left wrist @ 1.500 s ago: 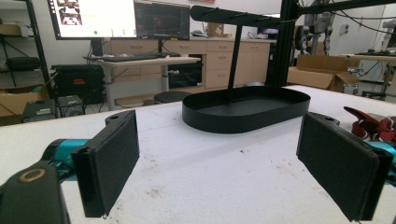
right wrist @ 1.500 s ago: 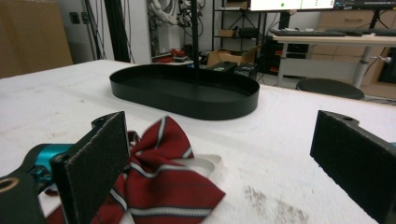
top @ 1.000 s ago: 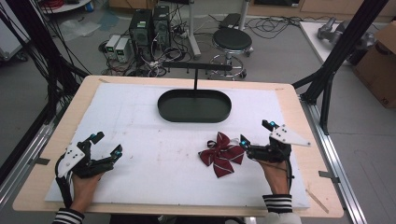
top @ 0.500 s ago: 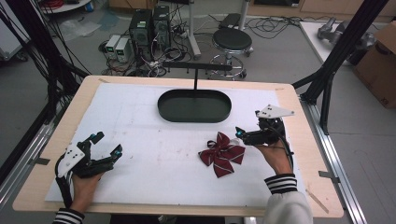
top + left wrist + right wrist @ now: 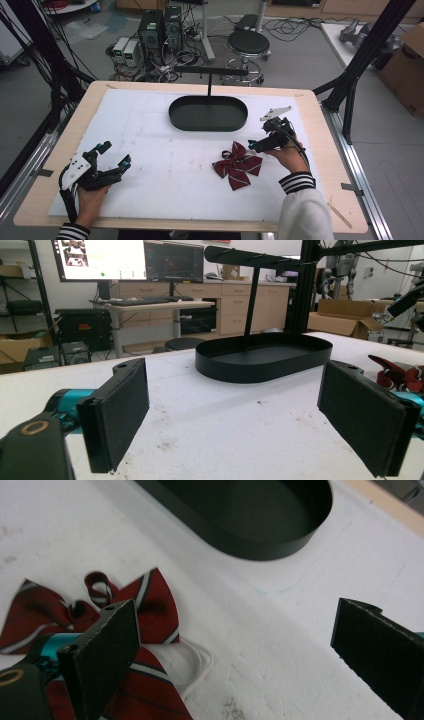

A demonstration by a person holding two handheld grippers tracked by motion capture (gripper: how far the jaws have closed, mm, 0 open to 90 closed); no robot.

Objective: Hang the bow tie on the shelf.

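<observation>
A dark red bow tie (image 5: 237,165) with white and dark stripes lies flat on the white mat, right of centre. Its white elastic loop (image 5: 200,665) trails beside it. My right gripper (image 5: 256,144) hovers open at the bow's upper right edge, tilted down. In the right gripper view its jaws stand wide apart (image 5: 235,650), the left one over the bow tie (image 5: 155,600). My left gripper (image 5: 115,153) rests open near the front left of the mat, holding nothing. In the left gripper view its jaws (image 5: 235,415) frame bare mat, with the bow tie (image 5: 400,375) far right.
A black oval tray (image 5: 175,114) with an upright post and crossbar (image 5: 210,71) stands at the back middle of the mat; its wall (image 5: 240,372) (image 5: 260,550) shows in both gripper views. The wooden table edge (image 5: 320,150) borders the mat. Floor clutter lies beyond.
My right gripper has moved away from the person and a little left, ending tilted down over the bow tie's upper right edge. The left gripper and the bow tie have stayed put.
</observation>
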